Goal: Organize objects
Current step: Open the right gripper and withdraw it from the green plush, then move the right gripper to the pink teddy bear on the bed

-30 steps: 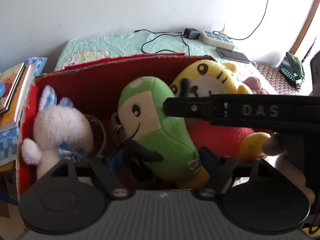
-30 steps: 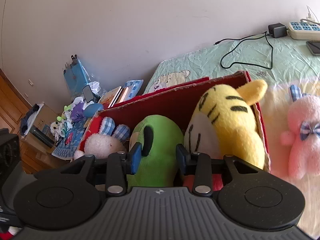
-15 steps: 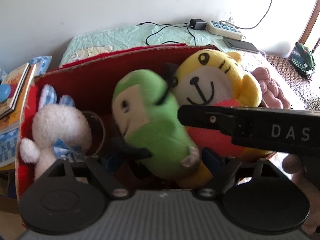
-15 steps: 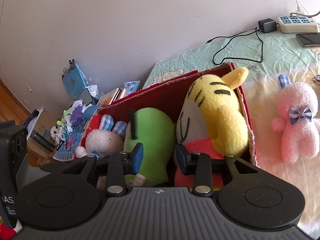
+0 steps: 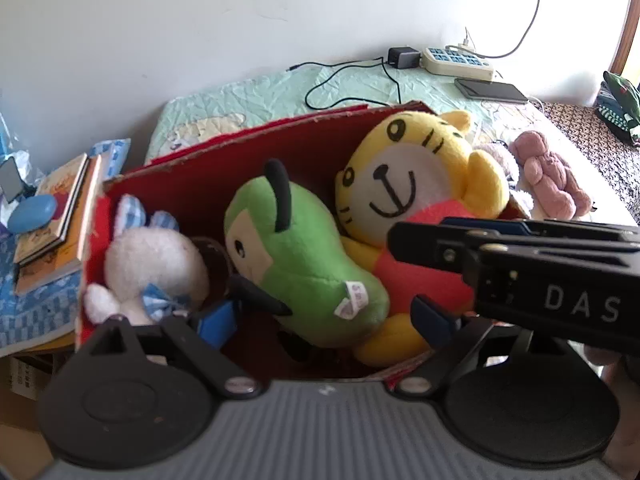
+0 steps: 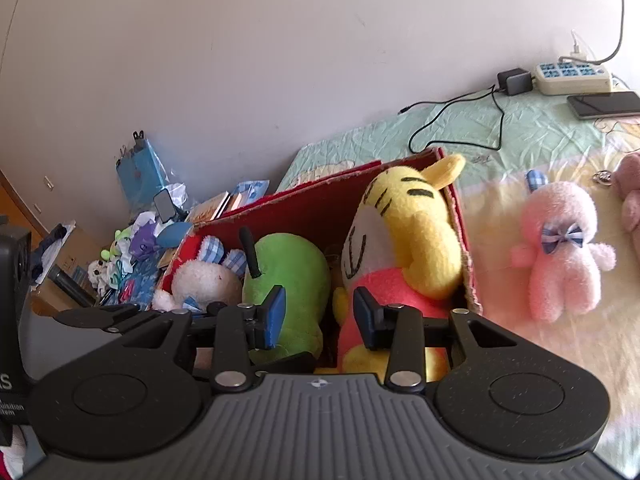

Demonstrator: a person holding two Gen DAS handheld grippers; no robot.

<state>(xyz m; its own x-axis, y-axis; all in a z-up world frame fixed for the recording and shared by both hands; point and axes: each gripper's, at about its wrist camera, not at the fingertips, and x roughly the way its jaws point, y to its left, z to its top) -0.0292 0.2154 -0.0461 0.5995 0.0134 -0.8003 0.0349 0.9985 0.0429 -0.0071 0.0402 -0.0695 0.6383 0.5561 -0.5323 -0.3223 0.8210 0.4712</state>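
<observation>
Toys fill the red box point(image 5: 192, 176) on the bed: a white bunny point(image 5: 152, 256) at the left end, a green plush point(image 5: 304, 264) in the middle, a yellow tiger point(image 5: 416, 184) at the right end. The green plush leans against the tiger and lies free.

The left gripper point(image 5: 324, 318) hangs over the near edge of the box. Its jaws have just been opening and now stand wide, the green plush between them but not pressed by either pad. The right gripper point(image 6: 318, 318) hovers over the gap between green plush and tiger, jaws part open with nothing in them; its body crosses the right side of the left wrist view.

A pink bunny point(image 6: 560, 248) lies on the bed right of the box, well apart from both grippers, with another pinkish toy point(image 5: 548, 176) farther off. These look like the ones left to put away.

Risks from here:
- The box looks nearly full; pushing another toy in could tip the tiger, which already rises over the right wall, out onto the bed.
- The two grippers are close together, so a quick swing toward the pink bunny could knock one against the other.
- The left gripper's near finger may be touching the green plush; the view is too cramped to tell, and lifting away could drag it.
</observation>
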